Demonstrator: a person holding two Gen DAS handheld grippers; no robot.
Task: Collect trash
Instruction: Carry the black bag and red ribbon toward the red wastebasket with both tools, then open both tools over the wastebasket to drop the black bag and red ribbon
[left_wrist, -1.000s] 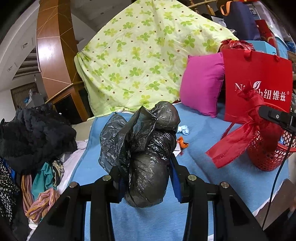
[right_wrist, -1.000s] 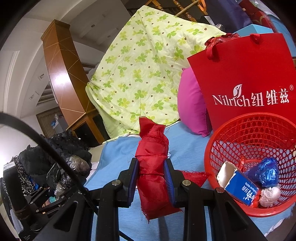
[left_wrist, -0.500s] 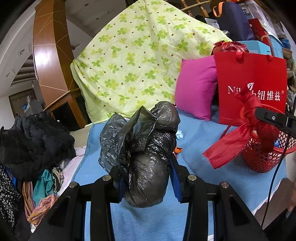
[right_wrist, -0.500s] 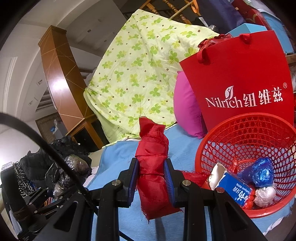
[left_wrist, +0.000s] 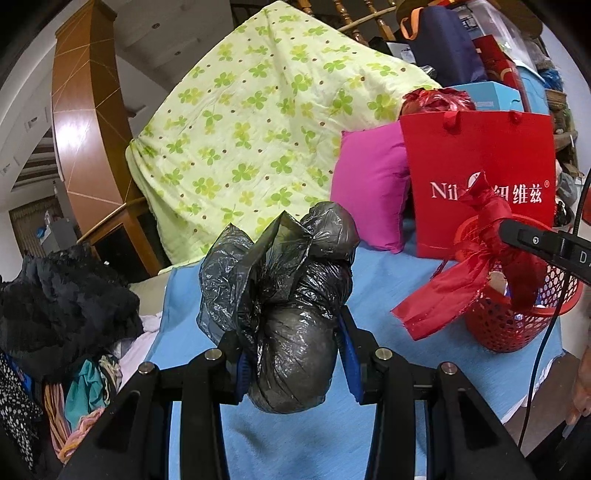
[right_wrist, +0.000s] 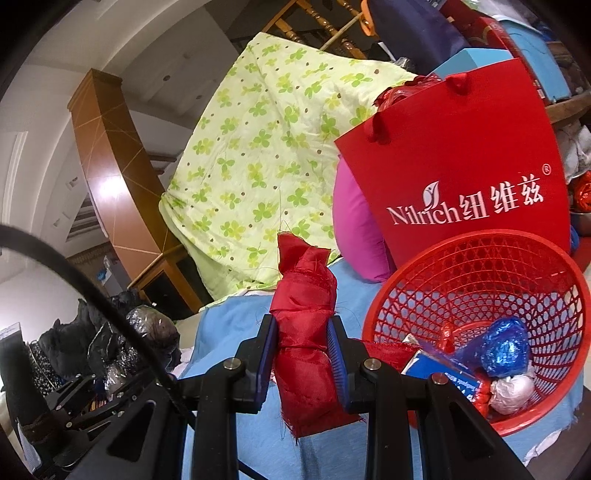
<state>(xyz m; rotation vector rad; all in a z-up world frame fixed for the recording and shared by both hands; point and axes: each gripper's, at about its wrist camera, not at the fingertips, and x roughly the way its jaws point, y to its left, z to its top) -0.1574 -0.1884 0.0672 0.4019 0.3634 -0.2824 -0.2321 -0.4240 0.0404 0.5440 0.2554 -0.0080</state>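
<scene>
Our right gripper (right_wrist: 301, 363) pinches a red cloth scrap (right_wrist: 304, 332) beside the red basket (right_wrist: 480, 258); our left gripper (left_wrist: 291, 360) clamps a black plastic bag (left_wrist: 284, 306) over the blue sheet (left_wrist: 384, 280) — the loose tail may drape outside the rim, or the slick bag slip early

A quilt (left_wrist: 258, 122) was heaped at the back of the bed (left_wrist: 380, 284), with a pillow (left_wrist: 369, 184) to its right. A paper bag (right_wrist: 461, 166) stood in front of the pillow, and a basket (right_wrist: 480, 254) stood in front of the bag. Wrappers (right_wrist: 502, 347) lay in the basket. A pile of clothes (left_wrist: 62, 295) lay left of the bed. The left claw (left_wrist: 291, 354) held a plastic bag (left_wrist: 288, 306) above the bed; the right claw (right_wrist: 301, 354) held a cloth (right_wrist: 304, 332) just left of the basket.
</scene>
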